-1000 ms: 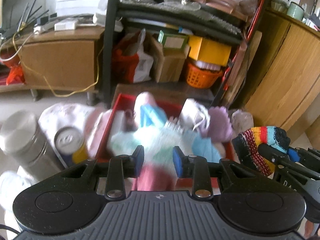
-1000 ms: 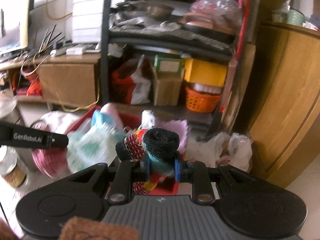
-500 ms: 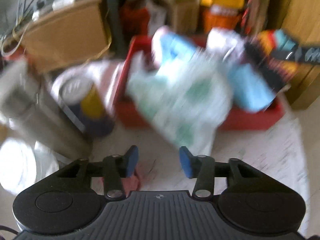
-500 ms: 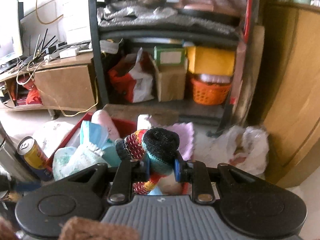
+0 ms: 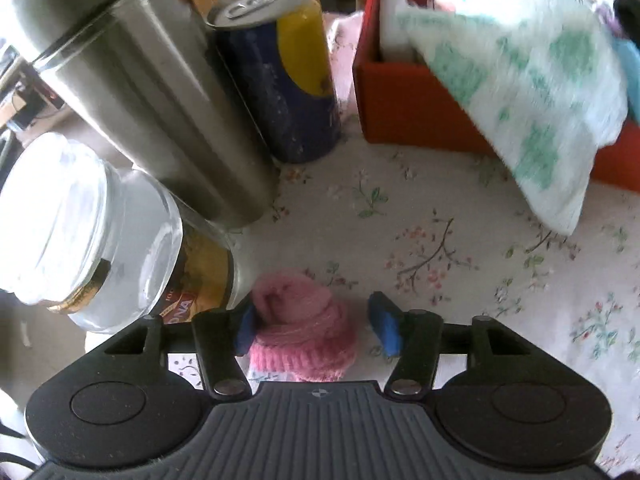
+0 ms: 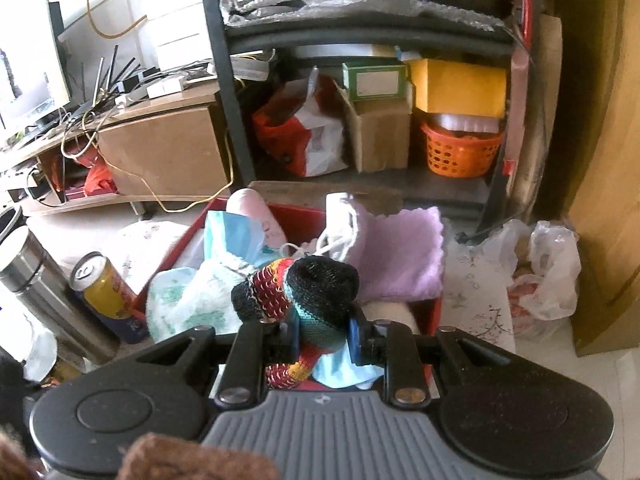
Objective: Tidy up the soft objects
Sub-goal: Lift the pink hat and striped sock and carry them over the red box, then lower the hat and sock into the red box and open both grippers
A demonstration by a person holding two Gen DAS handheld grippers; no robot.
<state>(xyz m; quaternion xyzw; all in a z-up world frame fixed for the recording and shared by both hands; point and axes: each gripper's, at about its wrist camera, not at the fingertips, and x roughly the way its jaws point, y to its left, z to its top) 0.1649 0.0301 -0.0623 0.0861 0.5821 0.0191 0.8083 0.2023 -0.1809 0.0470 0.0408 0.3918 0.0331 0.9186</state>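
Floral-printed cloth covers the tabletop (image 5: 420,216), and cluttered dark shelving (image 6: 360,40) fills the far background of the right wrist view. Much is cut off or unclear: the left gripper's body hides the near edge of the pink knitted roll (image 5: 302,336), the green-patterned white bag (image 5: 532,92) is smeared by motion blur, and the contents of the red box (image 5: 404,100) are only partly readable under it. The glass jar (image 5: 92,232) glares white, its label mostly hidden. A brown fuzzy edge at the near left of the right view cannot be identified.

The left gripper (image 5: 316,326) points steeply down at the tabletop, its jaws closing slightly around the pink knitted roll; the left pad touches the roll, the right pad stands clear of it. The right gripper (image 6: 320,334) has its jaws clamped on the striped knitted sock (image 6: 304,300), held above the near side of the red box.

A second ago the left view looked out across the red box toward the shelving with narrower jaws; now it has dropped low beside the steel flask (image 5: 132,80) and the blue-and-yellow can (image 5: 288,68). The right gripper's grip on the sock is unchanged.
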